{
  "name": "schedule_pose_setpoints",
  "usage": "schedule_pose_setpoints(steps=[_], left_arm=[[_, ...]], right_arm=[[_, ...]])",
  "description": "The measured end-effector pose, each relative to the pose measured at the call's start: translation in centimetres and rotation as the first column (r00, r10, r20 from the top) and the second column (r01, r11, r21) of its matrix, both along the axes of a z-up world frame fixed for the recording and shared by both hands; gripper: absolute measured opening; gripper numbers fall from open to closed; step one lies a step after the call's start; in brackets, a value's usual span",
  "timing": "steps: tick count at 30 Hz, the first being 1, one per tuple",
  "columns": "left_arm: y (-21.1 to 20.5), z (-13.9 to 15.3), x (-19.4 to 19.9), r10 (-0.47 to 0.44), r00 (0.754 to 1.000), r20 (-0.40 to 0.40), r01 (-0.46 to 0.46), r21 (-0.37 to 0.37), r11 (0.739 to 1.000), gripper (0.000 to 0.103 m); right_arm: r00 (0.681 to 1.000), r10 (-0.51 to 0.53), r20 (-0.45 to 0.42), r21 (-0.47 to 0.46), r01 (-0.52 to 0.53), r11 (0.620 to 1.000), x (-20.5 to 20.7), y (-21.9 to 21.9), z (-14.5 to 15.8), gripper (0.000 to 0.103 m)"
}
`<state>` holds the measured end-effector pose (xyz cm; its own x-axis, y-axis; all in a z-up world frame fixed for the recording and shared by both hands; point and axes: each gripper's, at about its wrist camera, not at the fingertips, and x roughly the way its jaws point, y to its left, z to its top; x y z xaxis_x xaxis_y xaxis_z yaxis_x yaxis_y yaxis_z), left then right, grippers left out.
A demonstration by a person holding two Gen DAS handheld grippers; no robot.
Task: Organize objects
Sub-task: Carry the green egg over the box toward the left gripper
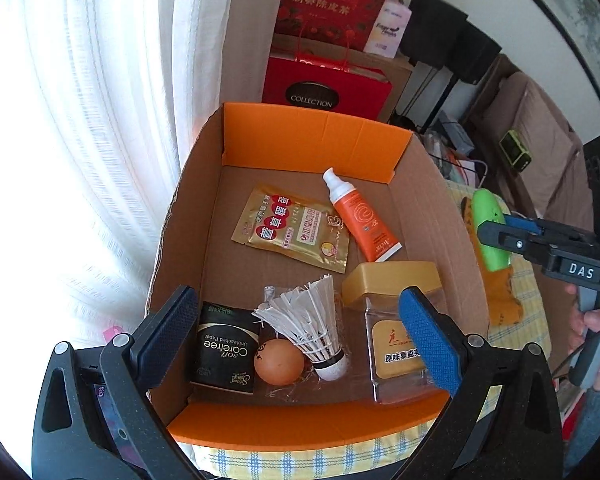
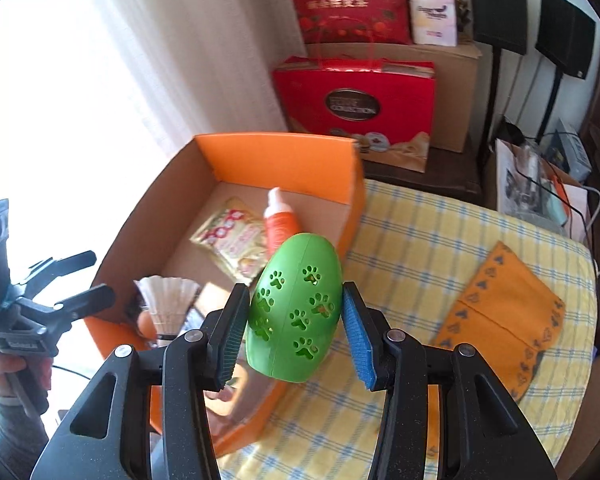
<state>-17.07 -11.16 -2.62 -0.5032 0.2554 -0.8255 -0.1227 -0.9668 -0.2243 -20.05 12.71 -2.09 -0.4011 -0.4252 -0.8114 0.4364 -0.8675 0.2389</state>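
Yellow checked cloth covers the worktop point(image 2: 440, 240), and above it, low in the centre of the right wrist view, the right claw point(image 2: 296, 328) is clamped on a green egg-shaped case point(image 2: 296, 308) with paw-print cutouts, held clear of the cloth just beside the cardboard box point(image 1: 440, 208). Inside that box lie a gold sachet point(image 1: 292, 228), an orange tube point(image 1: 356, 216), a shuttlecock point(image 1: 312, 320), an orange ball point(image 1: 278, 362), a tissue pack point(image 1: 224, 348) and a gold-lidded jar point(image 1: 392, 280). At the bottom of the left wrist view the left claw point(image 1: 296, 336) hangs over the box with its jaws wide apart and nothing between them, while an orange cloth point(image 2: 504, 312) lies at the right of the right wrist view.
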Motion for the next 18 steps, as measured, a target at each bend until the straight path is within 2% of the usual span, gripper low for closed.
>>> schedule_pose_setpoints(steps=[6,12,18], left_arm=[[1.8,-0.1,0.2,-0.052,0.999,0.007,0.051,0.04,0.998,0.101],[4.8,0.1,0.2,-0.11,0.994,-0.007,0.11,0.029,0.993,0.1],[7.0,0.1,0.2,-0.145,0.989,-0.008,0.145,0.049,0.988,0.1]], right_arm=[[1.0,0.024,0.009,-0.011,-0.024,1.0,-0.1,-2.7,-0.3,0.047],[0.999,0.032,0.021,-0.029,-0.031,0.999,-0.4,-4.4,-0.3,0.047],[0.999,0.038,0.019,-0.034,-0.037,0.999,-0.3,-4.7,0.0,0.047]])
